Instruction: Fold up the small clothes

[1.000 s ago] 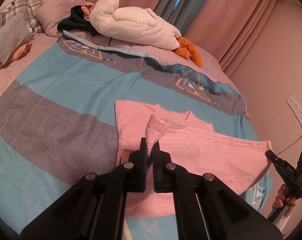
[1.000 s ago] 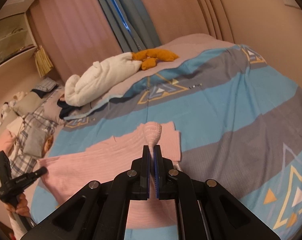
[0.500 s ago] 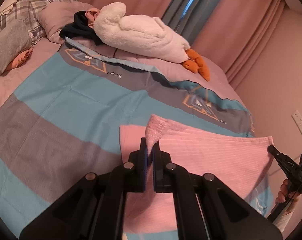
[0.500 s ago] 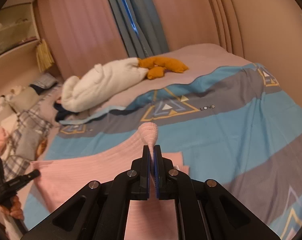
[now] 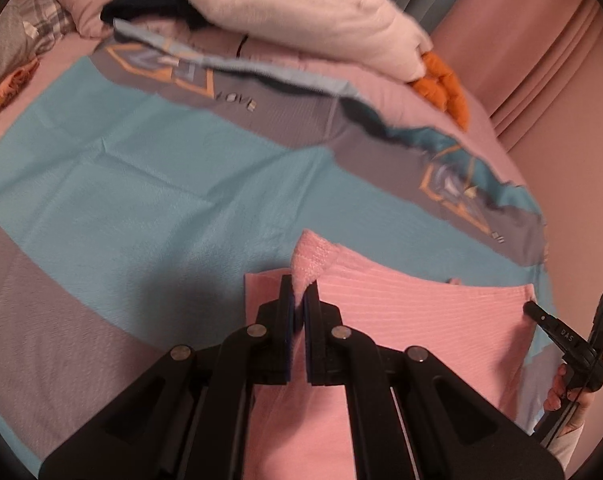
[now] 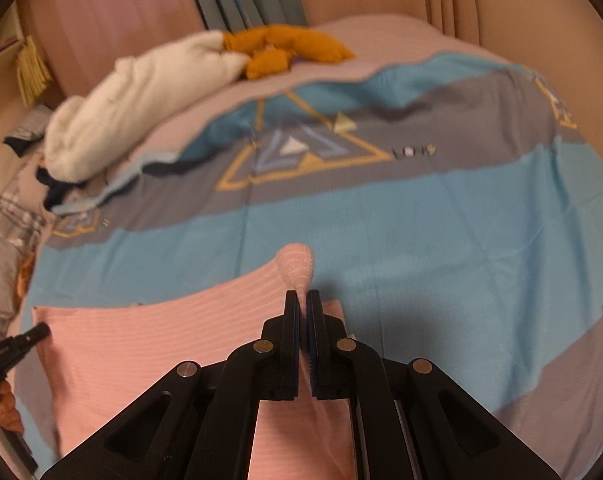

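Garment: a pink ribbed knit garment [image 5: 417, 320] lies on the bed's blue and grey striped cover [image 5: 141, 200], at the near side, part flat and part lifted.
Left hand-held gripper [image 5: 297, 300]: pressed together on a bunched corner of the pink knit, which pokes up past the fingertips.
Right hand-held gripper [image 6: 302, 304]: likewise pinching a rounded bunch of the same knit; its tip also shows at the right edge of the left wrist view.
Key relation: the held edge runs left to right between the two grippers, so the garment's long axis lies across the bed. The flat lower layer sits beneath and just beyond the pinched edge, toward the far side.
Nearer hand: neither; each holds its own end, the two well apart.
Step, judged: carrying the near edge over to the far edge, a fold in half.
Next move needs: both ends lowered evenly so the edges line up.
Risk: uneven travel could skew the fold.
Background: a white plush toy [image 5: 301, 12] with orange feet lies far off, clear of the fold.
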A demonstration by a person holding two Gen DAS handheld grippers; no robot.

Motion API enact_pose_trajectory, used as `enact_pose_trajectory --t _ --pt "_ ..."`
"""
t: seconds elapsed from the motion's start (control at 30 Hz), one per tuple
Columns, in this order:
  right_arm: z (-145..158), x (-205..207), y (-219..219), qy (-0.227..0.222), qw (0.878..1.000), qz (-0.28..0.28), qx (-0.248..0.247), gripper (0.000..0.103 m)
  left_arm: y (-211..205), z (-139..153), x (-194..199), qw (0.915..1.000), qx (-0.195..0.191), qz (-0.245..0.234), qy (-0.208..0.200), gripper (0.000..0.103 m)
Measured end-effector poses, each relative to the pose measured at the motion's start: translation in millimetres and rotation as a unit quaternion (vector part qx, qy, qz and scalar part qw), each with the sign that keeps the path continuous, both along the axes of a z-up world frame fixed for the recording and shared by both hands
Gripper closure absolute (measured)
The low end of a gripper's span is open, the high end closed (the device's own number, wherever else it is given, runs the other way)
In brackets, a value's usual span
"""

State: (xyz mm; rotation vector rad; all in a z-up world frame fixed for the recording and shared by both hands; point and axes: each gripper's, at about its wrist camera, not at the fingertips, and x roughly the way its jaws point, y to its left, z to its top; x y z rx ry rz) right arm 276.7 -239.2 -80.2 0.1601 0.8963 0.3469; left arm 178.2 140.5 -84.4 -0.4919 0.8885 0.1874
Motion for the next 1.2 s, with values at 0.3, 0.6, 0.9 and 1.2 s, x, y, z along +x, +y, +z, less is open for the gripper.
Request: enact_pose_trajectory --t 0.3,0.6,0.9,1.2 --pt "-25.0 13.7 -4.2 0.026 1.0 -0.013 -0.004 0.098 10.3 -30.6 17.9 0.9991 0.006 0.01 0.041 0.1" --pt "-38.3 33.6 7.6 0.033 0.999 -0.012 -0.03 0.098 12.6 -40.9 31.2 0.998 0.017 0.011 0.06 0.097" --pt "-44.6 33.6 6.9 0.043 0.997 -0.014 -0.056 0.098 11.7 -43.6 29.4 0.996 0.038 0.017 0.079 0.08" --pt "1.3 -12.9 -10.0 -0.011 0.997 -0.031 -0.066 0.053 -0.1 -2.8 -22.5 0.999 0.025 0.01 0.035 0.046"
